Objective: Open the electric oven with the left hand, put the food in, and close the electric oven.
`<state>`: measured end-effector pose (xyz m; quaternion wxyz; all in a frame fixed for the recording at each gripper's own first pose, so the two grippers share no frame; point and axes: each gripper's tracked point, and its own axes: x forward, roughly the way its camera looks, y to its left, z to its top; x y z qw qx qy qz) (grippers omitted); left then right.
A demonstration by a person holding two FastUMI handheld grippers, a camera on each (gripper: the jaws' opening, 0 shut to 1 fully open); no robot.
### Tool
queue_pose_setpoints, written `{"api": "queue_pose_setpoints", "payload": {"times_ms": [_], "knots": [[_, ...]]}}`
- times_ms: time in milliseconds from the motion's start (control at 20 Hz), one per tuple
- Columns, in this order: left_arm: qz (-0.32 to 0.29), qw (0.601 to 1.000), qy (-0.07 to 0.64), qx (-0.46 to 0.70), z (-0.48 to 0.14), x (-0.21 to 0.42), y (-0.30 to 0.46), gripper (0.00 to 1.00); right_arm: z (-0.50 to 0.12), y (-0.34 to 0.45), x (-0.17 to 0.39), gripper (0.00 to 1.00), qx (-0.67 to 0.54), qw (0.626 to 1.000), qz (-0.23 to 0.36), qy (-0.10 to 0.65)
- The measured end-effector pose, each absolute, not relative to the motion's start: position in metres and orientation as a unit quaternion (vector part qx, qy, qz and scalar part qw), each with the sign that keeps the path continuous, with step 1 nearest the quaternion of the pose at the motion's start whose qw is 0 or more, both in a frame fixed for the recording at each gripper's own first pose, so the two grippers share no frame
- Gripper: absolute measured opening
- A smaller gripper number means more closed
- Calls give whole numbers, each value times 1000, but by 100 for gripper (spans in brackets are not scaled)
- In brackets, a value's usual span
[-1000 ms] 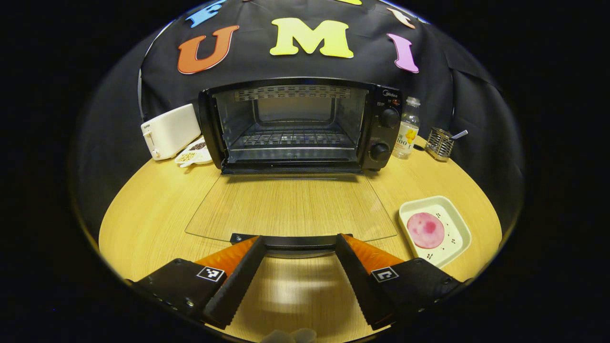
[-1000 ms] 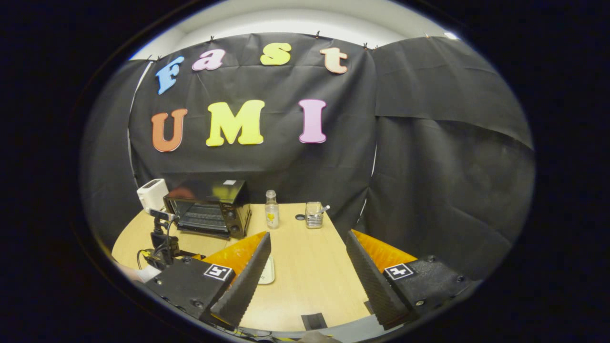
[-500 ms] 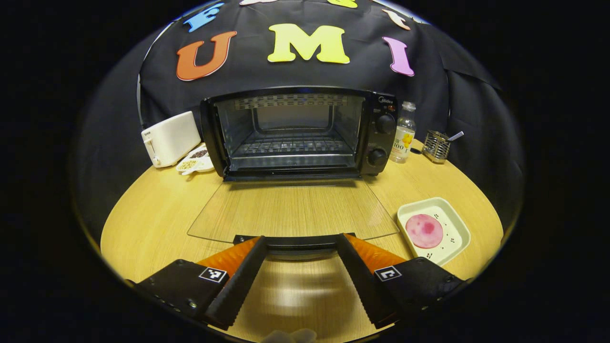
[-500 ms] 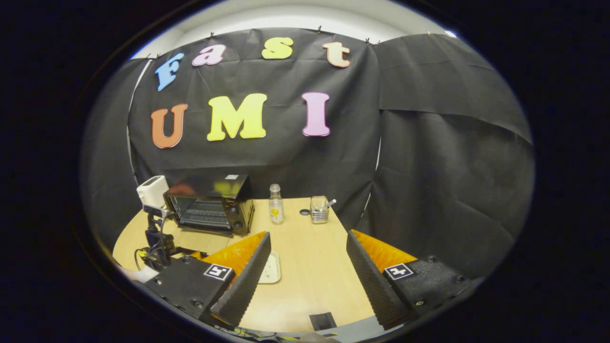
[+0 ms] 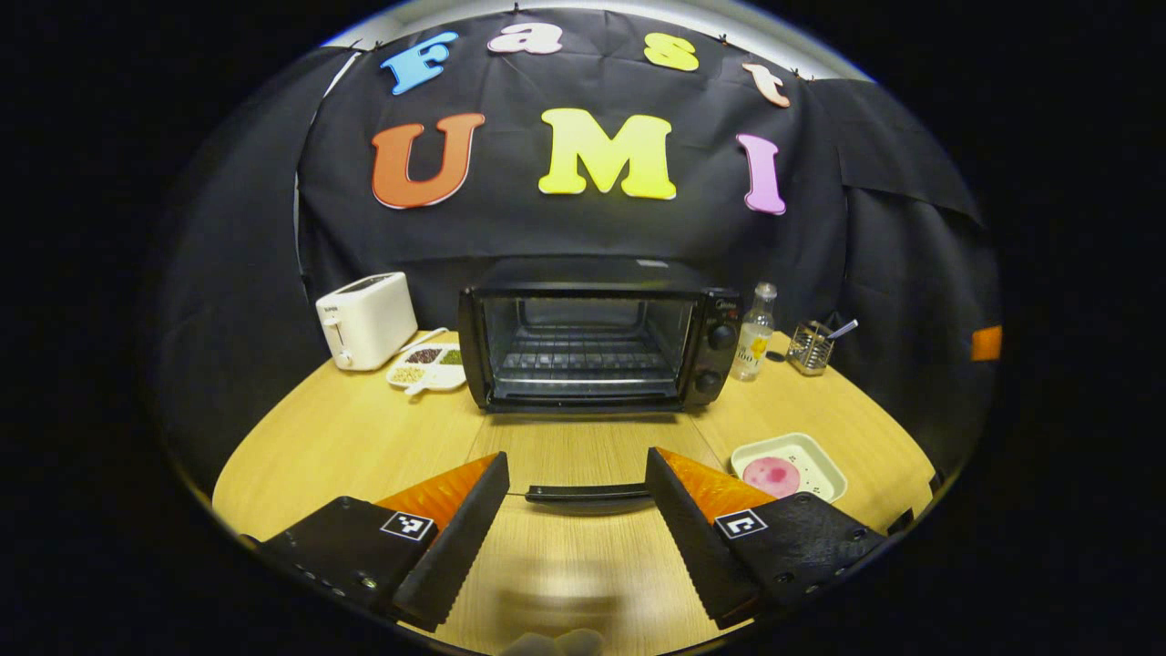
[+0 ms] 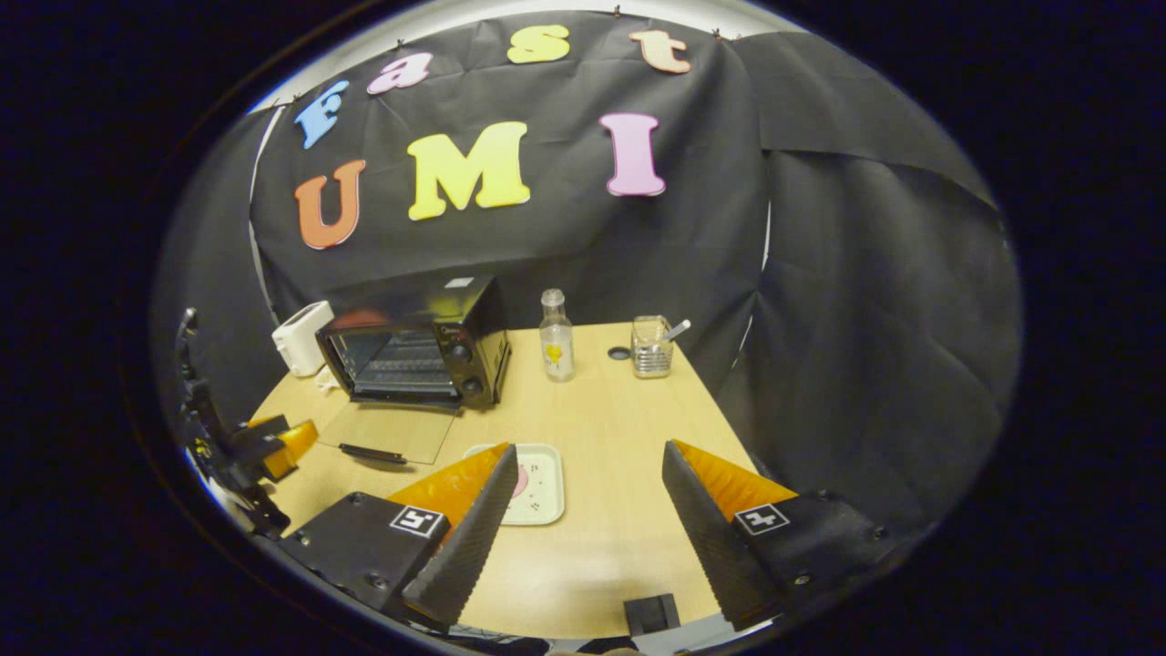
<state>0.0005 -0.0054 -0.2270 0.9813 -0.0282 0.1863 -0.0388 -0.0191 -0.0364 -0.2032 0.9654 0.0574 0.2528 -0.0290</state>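
With oven door (image 5: 583, 451) dropped flat | white tray (image 5: 791, 465) holding pink food slice (image 5: 771, 476) sits lower right, left gripper view | looks light, rigid, slick-rimmed: pinch a rim edge | left gripper (image 5: 577, 536) and right gripper (image 6: 590, 524) both spread wide, empty

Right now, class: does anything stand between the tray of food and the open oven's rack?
Nothing visible does. The oven door lies flat and open, and bare table separates it from the tray.
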Motion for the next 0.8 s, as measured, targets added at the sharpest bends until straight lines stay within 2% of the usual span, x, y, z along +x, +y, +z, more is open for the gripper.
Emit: {"api": "queue_pose_setpoints", "payload": {"times_ms": [100,150,250,350,450,550,600,650,700,800], "knots": [[-35,985,167,-27,-198,-10,1,96,-232,-33,-3,96,67,957,-9,283],[-31,987,158,-26,-184,-15,4,96,-249,-32,5,100,71,951,0,299],[-16,989,143,-26,-157,-24,10,96,-278,-26,20,96,90,937,24,337],[5,991,133,-29,-133,-32,14,96,-309,-19,37,80,115,919,43,375],[25,992,120,-30,-110,-40,15,96,-336,-15,50,80,143,898,59,412],[38,993,112,-25,-93,-48,12,96,-360,-12,68,74,157,882,74,439],[47,993,110,-21,-86,-51,10,96,-372,-12,74,63,159,874,80,453],[57,992,109,-18,-80,-52,9,96,-381,-10,80,61,164,866,88,464],[67,992,108,-18,-75,-53,8,96,-387,-7,86,64,173,857,97,476],[85,990,109,-25,-70,-55,0,96,-398,-1,92,57,189,837,112,500]]}}
